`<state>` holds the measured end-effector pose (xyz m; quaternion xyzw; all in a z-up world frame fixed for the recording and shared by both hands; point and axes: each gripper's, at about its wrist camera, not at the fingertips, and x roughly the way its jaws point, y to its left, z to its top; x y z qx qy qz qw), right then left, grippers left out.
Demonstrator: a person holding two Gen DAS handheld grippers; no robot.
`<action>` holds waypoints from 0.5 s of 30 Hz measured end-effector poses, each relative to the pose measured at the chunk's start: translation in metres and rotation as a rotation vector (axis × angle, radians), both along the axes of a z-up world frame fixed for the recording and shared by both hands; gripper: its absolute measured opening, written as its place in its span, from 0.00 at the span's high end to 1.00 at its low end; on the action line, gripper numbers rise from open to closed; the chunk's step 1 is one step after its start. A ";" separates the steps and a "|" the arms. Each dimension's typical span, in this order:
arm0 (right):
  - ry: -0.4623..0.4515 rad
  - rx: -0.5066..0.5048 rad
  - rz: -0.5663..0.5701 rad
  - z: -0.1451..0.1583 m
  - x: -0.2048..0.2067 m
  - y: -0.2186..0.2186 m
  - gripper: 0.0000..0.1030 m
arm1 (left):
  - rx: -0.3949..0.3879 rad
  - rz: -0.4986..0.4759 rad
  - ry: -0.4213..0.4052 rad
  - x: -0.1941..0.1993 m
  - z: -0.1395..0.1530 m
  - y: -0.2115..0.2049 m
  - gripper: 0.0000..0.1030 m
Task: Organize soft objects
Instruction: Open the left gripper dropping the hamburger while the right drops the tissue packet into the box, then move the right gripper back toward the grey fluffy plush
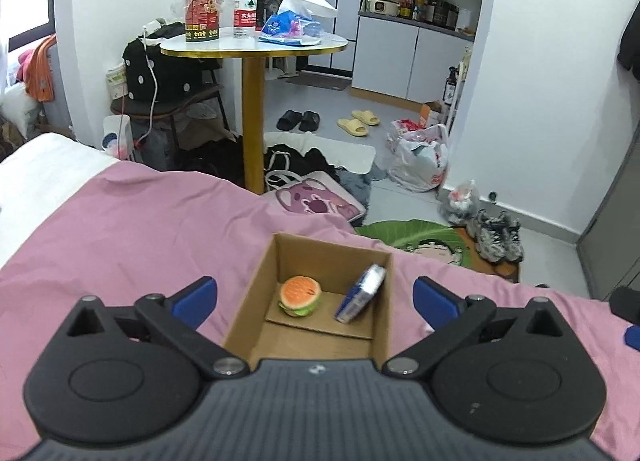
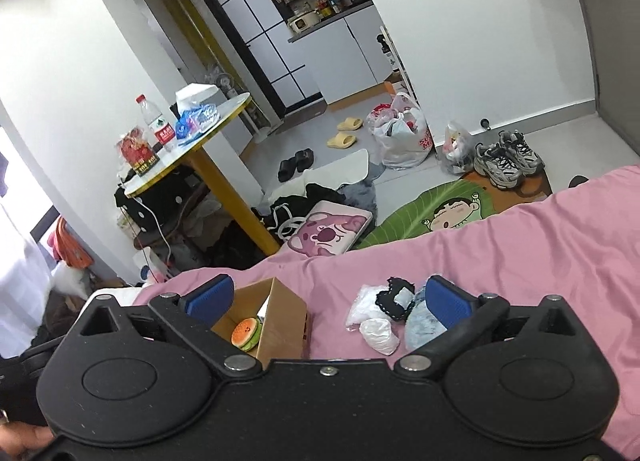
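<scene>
On a pink bedspread (image 1: 120,229) in a cluttered studio flat, one open cardboard box (image 1: 256,297) holds two items: a plush hamburger (image 1: 300,295) on its floor and a blue-and-silver pouch (image 1: 360,293) leaning tilted against the box's right wall. The left gripper (image 1: 316,295) hangs above the box, its two blue-padded fingers (image 1: 196,297) spread wide to either side of the opening and gripping nothing. From the right wrist view, the right gripper (image 2: 330,299) is likewise released and empty, tilted over the bed with the box beside its left finger and a loose pile beside its right finger. That pile counts four soft pieces, lying touching one another: a crumpled white item (image 2: 362,303), a white pouch (image 2: 380,335), a black-trimmed piece (image 2: 394,295) and a pale blue fluffy piece (image 2: 422,323), the last partly hidden behind the finger. Beyond the bed stand one round table (image 1: 256,47) with one water bottle (image 1: 245,1), and on the floor two pairs of slippers, black (image 1: 298,120) and yellow (image 1: 358,122), and one pair of trainers (image 1: 498,235).
</scene>
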<state>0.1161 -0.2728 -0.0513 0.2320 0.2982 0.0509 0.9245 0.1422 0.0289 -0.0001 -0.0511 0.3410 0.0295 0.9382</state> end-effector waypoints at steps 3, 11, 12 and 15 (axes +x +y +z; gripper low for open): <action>0.001 -0.006 0.017 0.006 -0.005 -0.010 0.00 | -0.009 0.001 -0.002 -0.012 0.008 -0.004 0.00; -0.017 -0.078 0.119 0.019 -0.019 -0.014 0.00 | -0.024 0.006 -0.021 -0.037 0.016 -0.015 0.00; -0.015 -0.091 0.128 0.019 -0.022 -0.014 0.00 | -0.032 0.004 -0.020 -0.040 0.016 -0.016 0.00; -0.014 -0.112 0.150 0.019 -0.029 -0.019 0.00 | -0.025 -0.003 -0.017 -0.047 0.015 -0.024 0.00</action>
